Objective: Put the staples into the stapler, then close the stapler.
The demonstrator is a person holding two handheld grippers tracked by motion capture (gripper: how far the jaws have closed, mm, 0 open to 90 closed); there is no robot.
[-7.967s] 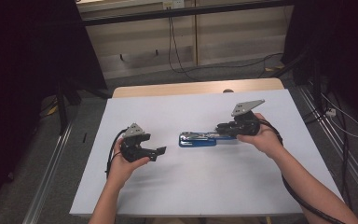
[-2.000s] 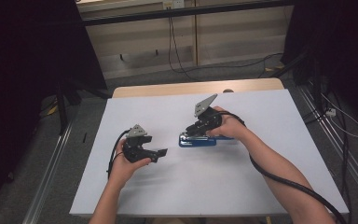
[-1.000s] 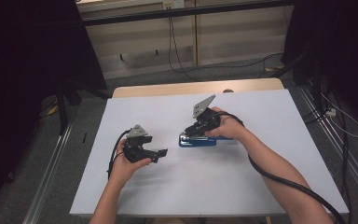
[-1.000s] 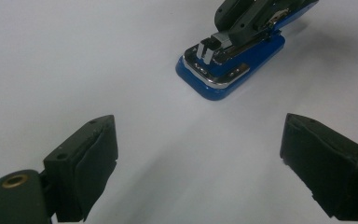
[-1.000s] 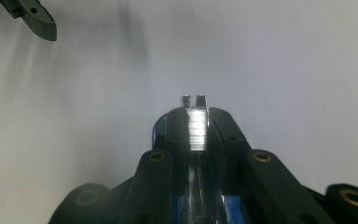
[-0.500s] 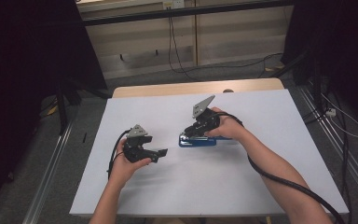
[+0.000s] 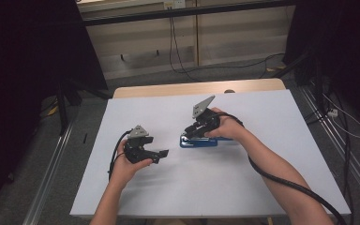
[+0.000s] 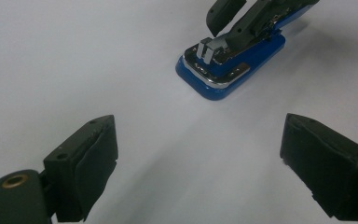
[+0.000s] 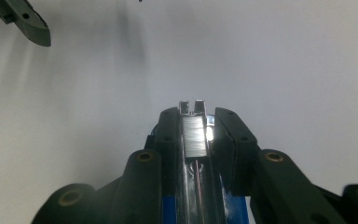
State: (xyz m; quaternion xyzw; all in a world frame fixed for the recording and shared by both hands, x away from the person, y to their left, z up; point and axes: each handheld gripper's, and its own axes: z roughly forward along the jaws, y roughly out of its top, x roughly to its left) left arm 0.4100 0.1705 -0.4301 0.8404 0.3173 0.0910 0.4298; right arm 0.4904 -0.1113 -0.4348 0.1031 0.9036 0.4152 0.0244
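So the blue stapler (image 7: 199, 141) is the landmark here, sitting about mid-table on the white table cover (image 7: 215, 187). Nearest the person's side of it there's a big bare stretch of white running to the front edge, loads of room to move. Just left of the stapler and a bit nearer, the left gripper (image 7: 161, 153) hovers with its jaws spread wide and nothing between them; its own view looks at the stapler's metal nose (image 8: 209, 49) well ahead. The right gripper (image 7: 191, 133) sits right on the stapler, a jaw along either side of the open staple channel (image 9: 193, 135), and those jaws have just been easing apart, so whether the pads press I can't tell. Compared with eight seconds ago, that gripper has come from the stapler's right end to its left. Beyond it, more bare white up to the wooden table edge (image 7: 168, 89).
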